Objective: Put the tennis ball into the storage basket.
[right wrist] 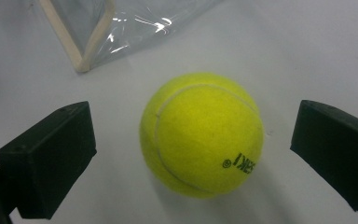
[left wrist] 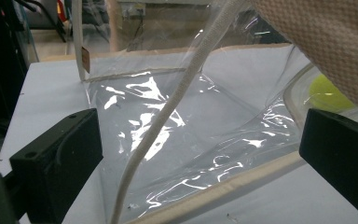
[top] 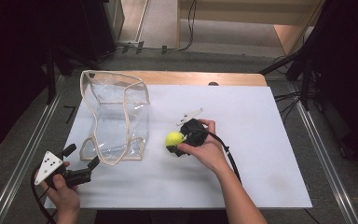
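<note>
High view first — right gripper (top: 176, 143) out over the middle of the white table (top: 261, 140), hand wrapped round its body, fingers spread either side of the yellow ball (top: 174, 138). Ball resting on the table, just right of the clear bag (top: 116, 116), not touching it.

Right gripper view — ball (right wrist: 201, 134) dead centre between the two black fingers (right wrist: 46, 158), a gap showing on each side, no contact with either one. Black print low on the ball's right. Corner of the bag (right wrist: 102, 32) with its beige trim lying at the top left, near the ball but apart from it.

Back on the high view — left gripper (top: 81, 161) low at the table's left front corner, grey three-cornered plate on top, cable trailing off the table edge, fingers wide apart and pointing at the bag's near corner, just short of it.

Left gripper view — fingers (left wrist: 58, 163) spread wide, nothing between them but the bag's near wall (left wrist: 182, 140): crinkled clear plastic, glare on the folds, beige edging running along the bottom. One beige strap (left wrist: 168, 112) hanging down across the middle, another broad band of webbing crossing the top right corner, very close to the lens. Ball (left wrist: 328, 93) glimpsed through the plastic at far right — a yellow patch above the right finger.
</note>
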A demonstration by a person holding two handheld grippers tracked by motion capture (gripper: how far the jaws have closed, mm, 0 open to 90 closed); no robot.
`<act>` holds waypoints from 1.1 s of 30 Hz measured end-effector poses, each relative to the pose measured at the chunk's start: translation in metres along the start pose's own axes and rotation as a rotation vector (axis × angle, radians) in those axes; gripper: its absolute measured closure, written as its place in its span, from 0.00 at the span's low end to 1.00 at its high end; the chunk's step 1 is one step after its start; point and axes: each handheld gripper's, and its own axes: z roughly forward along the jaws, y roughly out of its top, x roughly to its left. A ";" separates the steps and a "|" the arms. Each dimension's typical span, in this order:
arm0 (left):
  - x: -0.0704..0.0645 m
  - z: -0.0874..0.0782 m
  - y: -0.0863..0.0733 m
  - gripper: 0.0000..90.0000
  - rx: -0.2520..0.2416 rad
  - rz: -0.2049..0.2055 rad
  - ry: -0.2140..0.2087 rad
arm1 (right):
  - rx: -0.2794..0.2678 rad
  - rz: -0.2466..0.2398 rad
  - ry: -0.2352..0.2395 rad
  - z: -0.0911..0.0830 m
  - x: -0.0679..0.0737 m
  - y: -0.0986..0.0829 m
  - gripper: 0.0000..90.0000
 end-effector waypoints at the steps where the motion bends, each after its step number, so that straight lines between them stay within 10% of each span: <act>1: 0.000 0.000 0.000 0.00 0.000 0.000 0.000 | -0.001 -0.001 0.000 0.002 0.000 0.000 0.00; 33: 0.000 0.001 0.000 0.00 0.004 0.004 0.001 | 0.063 -0.023 -0.069 0.029 0.005 -0.004 0.23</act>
